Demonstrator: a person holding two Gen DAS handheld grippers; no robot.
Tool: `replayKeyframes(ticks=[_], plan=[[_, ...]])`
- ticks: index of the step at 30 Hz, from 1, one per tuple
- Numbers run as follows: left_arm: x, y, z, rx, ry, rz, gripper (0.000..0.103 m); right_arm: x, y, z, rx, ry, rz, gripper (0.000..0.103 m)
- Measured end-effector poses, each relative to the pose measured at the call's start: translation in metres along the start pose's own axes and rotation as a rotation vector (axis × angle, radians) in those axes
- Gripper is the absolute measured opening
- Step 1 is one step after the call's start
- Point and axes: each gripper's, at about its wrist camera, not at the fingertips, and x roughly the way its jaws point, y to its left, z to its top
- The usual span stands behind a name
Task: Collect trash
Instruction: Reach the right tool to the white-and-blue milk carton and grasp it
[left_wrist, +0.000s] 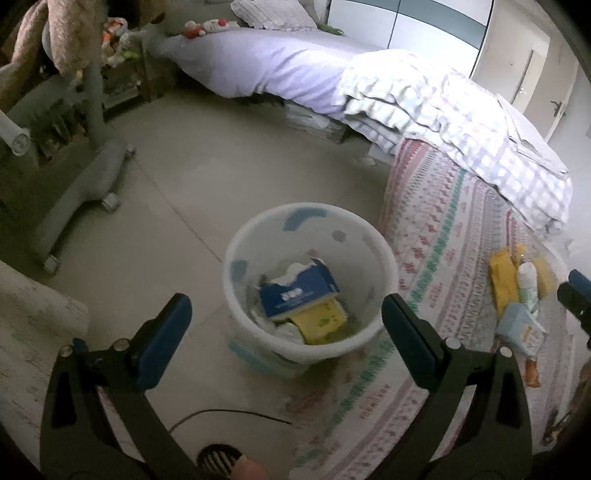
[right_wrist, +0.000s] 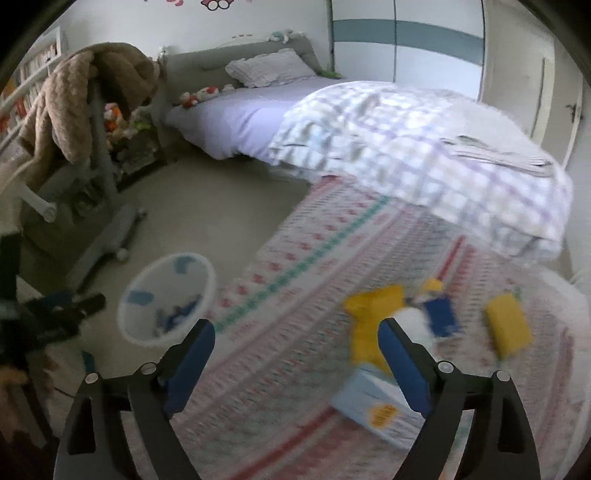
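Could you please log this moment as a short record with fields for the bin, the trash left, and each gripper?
bin: white bin at the rug's edge
in bin: blue box, yellow pack
left on rug: yellow packs, white bottle, pale blue box, small blue item
left gripper: open, empty, over the bin
right gripper: open, empty, over the rug near the trash

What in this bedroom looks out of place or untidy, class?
A cluster of litter lies on the patterned rug beside the bed: a yellow packet, a white bottle, a pale blue carton and another yellow packet. It belongs in the white bin, which already holds a blue box.
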Motion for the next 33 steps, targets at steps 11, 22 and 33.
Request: replayKeyframes(ticks=[11, 22, 33], plan=[[0.008, -0.037, -0.008, 0.043, 0.047, -0.061, 0.102, 0.003, -0.062, -0.037, 0.029, 0.072, -0.041, 0.093], [0.015, -0.055, -0.011, 0.080, 0.066, -0.073, 0.102, 0.049, -0.043, -0.064, -0.240, 0.246, -0.104, 0.093], [0.017, -0.071, -0.015, 0.111, 0.081, -0.089, 0.102, 0.072, -0.028, -0.083, -0.397, 0.314, -0.224, 0.085]])
